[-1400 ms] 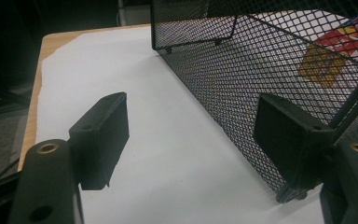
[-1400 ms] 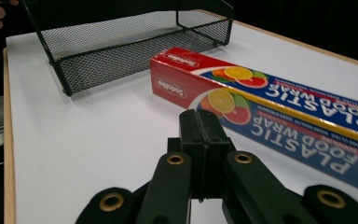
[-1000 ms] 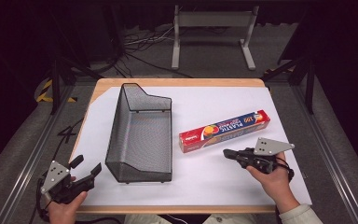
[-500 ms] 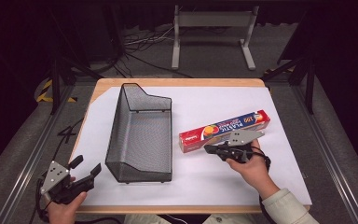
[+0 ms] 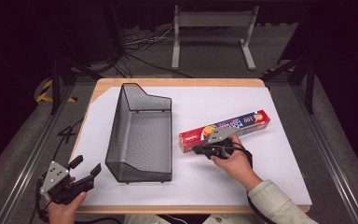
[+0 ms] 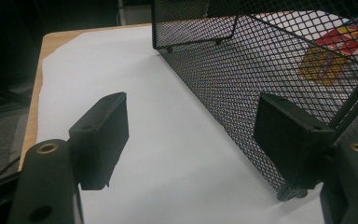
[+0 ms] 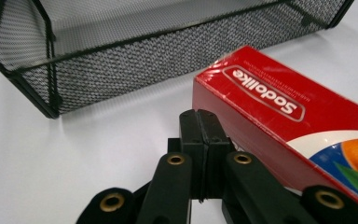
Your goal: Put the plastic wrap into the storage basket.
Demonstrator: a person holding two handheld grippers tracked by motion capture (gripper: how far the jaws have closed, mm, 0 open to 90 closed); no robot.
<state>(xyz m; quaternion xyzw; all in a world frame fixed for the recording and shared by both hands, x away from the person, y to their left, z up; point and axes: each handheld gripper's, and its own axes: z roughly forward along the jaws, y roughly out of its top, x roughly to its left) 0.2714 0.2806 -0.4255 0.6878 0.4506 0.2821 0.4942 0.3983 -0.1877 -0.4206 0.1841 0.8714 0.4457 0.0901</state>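
So I had the right gripper (image 5: 196,150) down on the white sheet (image 5: 279,154) right at the near long edge of the red box (image 5: 223,131), close to its left end, jaws pressed flat together with nothing between them. In the right gripper view the closed tips sat just beside the box's side; I couldn't tell if they were actually touching it. The box lay flat on the sheet, angled a bit, to the right of the black mesh basket (image 5: 142,135) and apart from it. That basket was the big thing in the way, sitting between my two hands. The left gripper (image 5: 85,168) was at the near left corner of the table (image 5: 177,82), jaws wide apart and empty, with the basket's near corner just off its right jaw. Through the mesh in the left gripper view I could only make out a blurry patch of the box. My right hand (image 5: 235,158) covered most of that gripper's body from above
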